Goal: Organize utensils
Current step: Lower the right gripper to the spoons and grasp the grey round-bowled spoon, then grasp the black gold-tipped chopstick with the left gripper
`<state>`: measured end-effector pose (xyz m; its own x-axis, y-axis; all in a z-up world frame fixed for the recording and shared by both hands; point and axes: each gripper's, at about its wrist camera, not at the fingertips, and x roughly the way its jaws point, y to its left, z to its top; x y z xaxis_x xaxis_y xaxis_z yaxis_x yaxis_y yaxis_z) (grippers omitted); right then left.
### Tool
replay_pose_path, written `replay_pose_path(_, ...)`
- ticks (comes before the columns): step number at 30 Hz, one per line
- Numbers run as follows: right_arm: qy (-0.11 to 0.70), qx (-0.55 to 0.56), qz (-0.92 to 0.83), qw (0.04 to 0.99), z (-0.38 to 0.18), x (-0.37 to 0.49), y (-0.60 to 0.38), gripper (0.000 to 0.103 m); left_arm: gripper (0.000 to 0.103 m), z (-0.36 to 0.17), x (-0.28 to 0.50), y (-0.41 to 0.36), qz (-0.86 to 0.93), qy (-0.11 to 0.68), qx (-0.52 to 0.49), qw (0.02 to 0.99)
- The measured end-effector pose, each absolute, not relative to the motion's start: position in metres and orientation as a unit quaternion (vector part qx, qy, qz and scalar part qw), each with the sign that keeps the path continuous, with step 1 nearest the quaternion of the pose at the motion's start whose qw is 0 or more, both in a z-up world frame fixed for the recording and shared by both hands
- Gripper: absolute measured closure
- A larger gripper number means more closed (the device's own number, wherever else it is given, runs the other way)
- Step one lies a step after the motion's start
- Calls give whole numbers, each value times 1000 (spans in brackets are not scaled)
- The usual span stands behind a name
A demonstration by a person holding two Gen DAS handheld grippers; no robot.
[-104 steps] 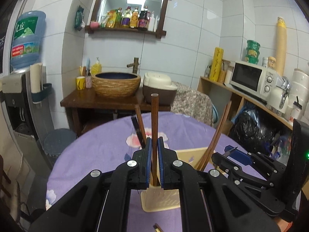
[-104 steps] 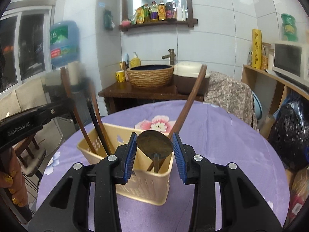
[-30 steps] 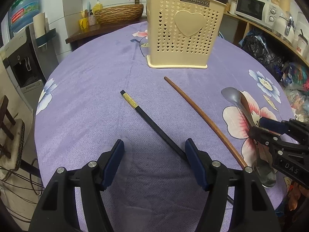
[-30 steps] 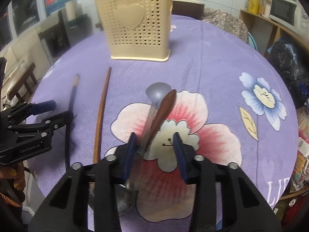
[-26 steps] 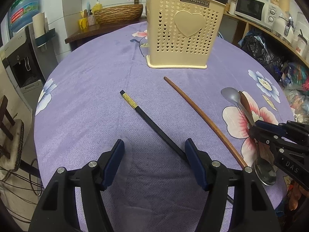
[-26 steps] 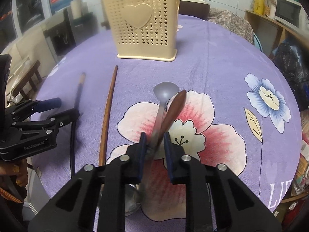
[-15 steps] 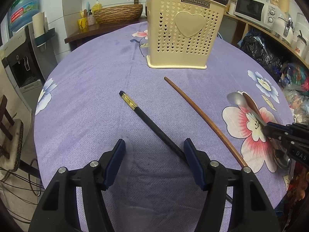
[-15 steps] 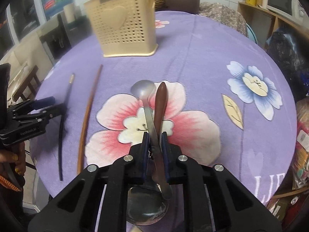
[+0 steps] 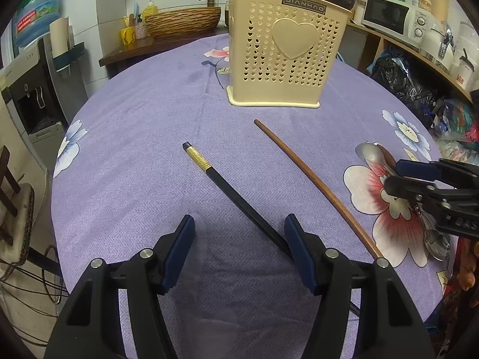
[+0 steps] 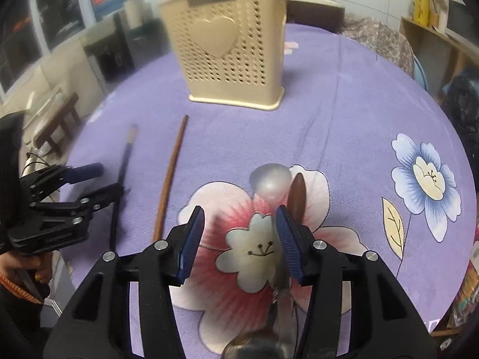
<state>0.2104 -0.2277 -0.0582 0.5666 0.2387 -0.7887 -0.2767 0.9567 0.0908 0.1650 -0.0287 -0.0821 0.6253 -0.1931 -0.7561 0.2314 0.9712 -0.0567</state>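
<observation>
Both my grippers are spread wide, holding nothing. Left gripper [image 9: 239,248] hovers over the black chopstick [image 9: 227,185], bare purple tablecloth [image 9: 134,137] around it; the brown chopstick [image 9: 314,185] lies just beside. Right gripper [image 10: 241,239] sits above the flower print, with the metal spoon [image 10: 271,179] and the brown wooden spoon [image 10: 298,194] by its right finger. The perforated beige plastic holder [image 9: 281,53] stands upright farther back. Tiled kitchen behind.
</observation>
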Motion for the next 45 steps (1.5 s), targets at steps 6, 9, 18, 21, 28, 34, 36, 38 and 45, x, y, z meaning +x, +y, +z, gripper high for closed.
replay_pose_path(6, 462, -25, 138, 876, -66, 233, -229, 53, 41, -82, 165, -29, -118, 416, 27, 901)
replay_pose_path(9, 467, -47, 130, 873, -67, 242, -225, 53, 41, -82, 166, -29, -120, 417, 25, 901)
replay_pose_path(18, 489, -81, 127, 859, -68, 256, -220, 53, 45, -79, 177, -21, -128, 435, 3, 891)
replay_pose_path(21, 494, -85, 134, 855, -67, 260, -218, 53, 52, -79, 191, -21, -123, 442, 9, 888)
replay_pose_path(28, 501, -91, 141, 849, -66, 269, -212, 60, 67, -76, 220, -39, -135, 455, 37, 879)
replay_pose_path(34, 508, -94, 146, 844, -66, 271, -211, 60, 69, -76, 227, -60, -152, 458, 61, 874)
replay_pose_path(36, 509, -97, 146, 843, -65, 271, -211, 60, 69, -77, 227, -63, -153, 458, 68, 873)
replay_pose_path(38, 511, -99, 149, 841, -65, 272, -211, 60, 71, -77, 227, -63, -152, 458, 68, 873)
replay_pose_path(45, 511, -112, 158, 837, -65, 271, -205, 66, 89, -75, 235, -64, -152, 462, 59, 872)
